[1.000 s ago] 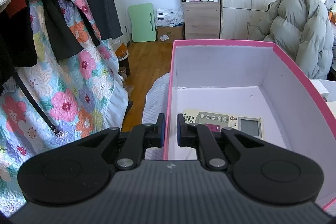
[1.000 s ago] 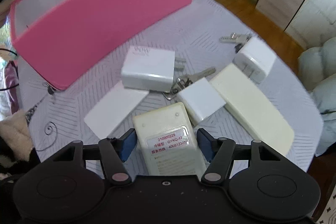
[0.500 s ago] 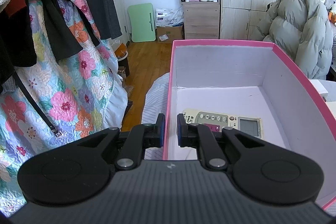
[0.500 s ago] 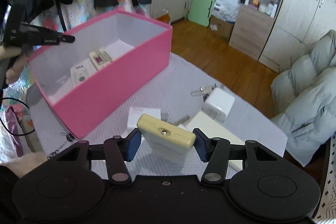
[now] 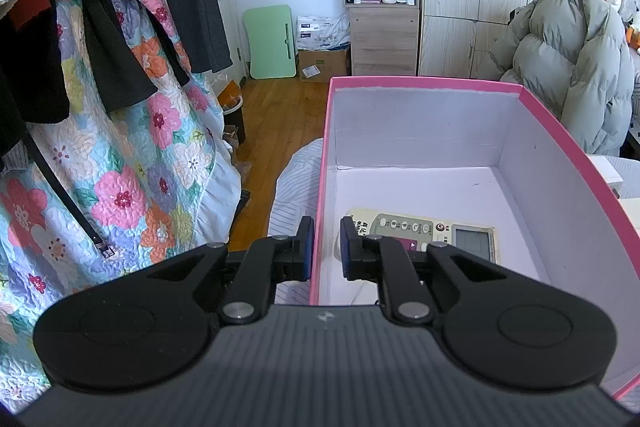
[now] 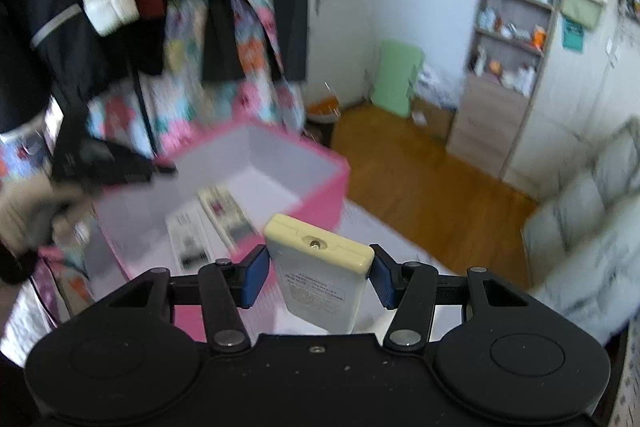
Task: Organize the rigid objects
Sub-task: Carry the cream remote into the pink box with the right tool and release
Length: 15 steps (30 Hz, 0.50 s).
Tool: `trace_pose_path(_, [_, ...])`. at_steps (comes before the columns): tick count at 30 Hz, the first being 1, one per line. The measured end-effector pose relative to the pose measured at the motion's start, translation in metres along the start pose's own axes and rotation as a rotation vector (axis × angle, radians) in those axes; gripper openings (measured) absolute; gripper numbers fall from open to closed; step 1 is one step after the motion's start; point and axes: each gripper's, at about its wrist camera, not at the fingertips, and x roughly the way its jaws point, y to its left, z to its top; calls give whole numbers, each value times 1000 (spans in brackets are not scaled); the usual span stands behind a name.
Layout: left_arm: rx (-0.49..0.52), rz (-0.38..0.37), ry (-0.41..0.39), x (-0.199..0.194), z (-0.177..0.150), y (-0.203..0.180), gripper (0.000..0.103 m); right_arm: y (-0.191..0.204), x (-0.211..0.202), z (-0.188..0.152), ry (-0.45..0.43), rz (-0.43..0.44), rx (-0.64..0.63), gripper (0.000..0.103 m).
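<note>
I hold my right gripper [image 6: 318, 275] pinching a cream remote control [image 6: 322, 281] edgewise, aloft, with the pink box [image 6: 320, 195] at its 11 o'clock. My left gripper [image 5: 326, 247] clamps the box's near wall [image 5: 320, 227], one pad on each side, and a second remote [image 5: 424, 233] lies inside. In my judgement this is the transfer step; next I must carry the remote over the rim, lower it and release.

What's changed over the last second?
The right gripper took the cream remote from among the chargers and keys on the table, lifted it and swung it toward the pink box. The left gripper stays clamped on the box wall; the remote inside hasn't moved.
</note>
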Motion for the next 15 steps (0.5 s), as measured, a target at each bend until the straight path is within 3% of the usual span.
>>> trace_pose_path(4, [5, 3, -1, 0, 0, 0, 13, 10, 16, 30, -62, 90, -7, 59])
trace_pose_path(9, [12, 10, -3, 1, -2, 0, 13, 30, 70, 57, -53, 209, -22, 59])
trace_pose_path(15, [0, -3, -3, 0, -3, 2, 13, 54, 155, 70, -30, 213, 15, 59])
